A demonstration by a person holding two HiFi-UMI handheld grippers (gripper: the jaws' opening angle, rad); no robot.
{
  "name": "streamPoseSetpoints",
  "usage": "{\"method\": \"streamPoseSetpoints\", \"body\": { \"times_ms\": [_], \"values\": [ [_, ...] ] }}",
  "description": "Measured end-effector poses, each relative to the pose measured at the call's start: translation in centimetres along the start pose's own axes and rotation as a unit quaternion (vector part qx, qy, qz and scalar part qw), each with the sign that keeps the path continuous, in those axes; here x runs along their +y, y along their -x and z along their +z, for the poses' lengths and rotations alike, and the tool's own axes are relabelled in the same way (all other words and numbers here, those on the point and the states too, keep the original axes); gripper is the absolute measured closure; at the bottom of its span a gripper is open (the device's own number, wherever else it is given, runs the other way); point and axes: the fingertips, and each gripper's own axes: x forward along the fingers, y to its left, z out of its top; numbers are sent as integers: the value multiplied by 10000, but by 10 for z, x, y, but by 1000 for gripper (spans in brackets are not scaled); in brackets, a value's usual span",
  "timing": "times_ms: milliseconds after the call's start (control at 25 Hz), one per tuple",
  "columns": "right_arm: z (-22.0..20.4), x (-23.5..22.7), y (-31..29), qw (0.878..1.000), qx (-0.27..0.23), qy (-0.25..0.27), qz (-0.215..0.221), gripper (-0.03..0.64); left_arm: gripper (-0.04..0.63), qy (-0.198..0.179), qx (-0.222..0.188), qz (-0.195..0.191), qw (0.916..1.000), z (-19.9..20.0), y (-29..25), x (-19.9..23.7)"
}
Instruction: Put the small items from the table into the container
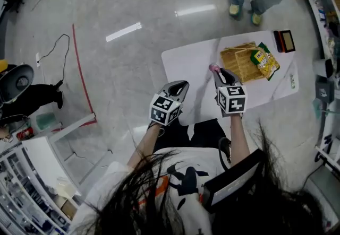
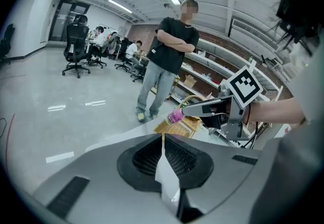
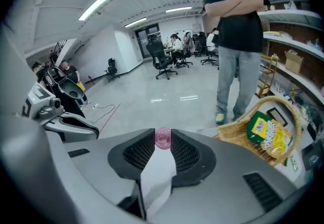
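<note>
Jaws of my right gripper (image 3: 163, 136) are clamped on a small pink round item (image 1: 214, 68), a pad pressing on each side of it right at the tips. I hold it over the white table (image 1: 191, 59), just beside the left side of the wicker basket (image 1: 236, 64) and outside it. The basket stands toward the far right of the table with its handle arched over it, and a yellow and green snack packet (image 1: 264, 62) lies inside against its right side.

My left gripper (image 1: 179, 88) has its jaws together, pads meeting, with nothing between them. It hangs over the left edge of the table, to the left of my right gripper and well apart from the basket.

At the far right corner of the table, beyond the basket, lies a black box with a red edge (image 1: 284, 41). A person in jeans and a dark top (image 2: 167, 51) stands on the floor past the far side of the table with arms folded.
</note>
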Motion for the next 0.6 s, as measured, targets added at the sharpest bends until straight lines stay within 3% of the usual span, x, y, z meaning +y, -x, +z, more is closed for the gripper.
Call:
{"method": "streamPoseSetpoints", "body": {
  "times_ms": [320,600],
  "values": [
    [-28,-100,39,9948,59,-369,-949,511,584,-198,101,-216,9995,14,-39,-42],
    [-57,-153,48,9847,276,-546,-1633,511,584,-306,171,-246,9991,25,-59,-61]
  ]
}}
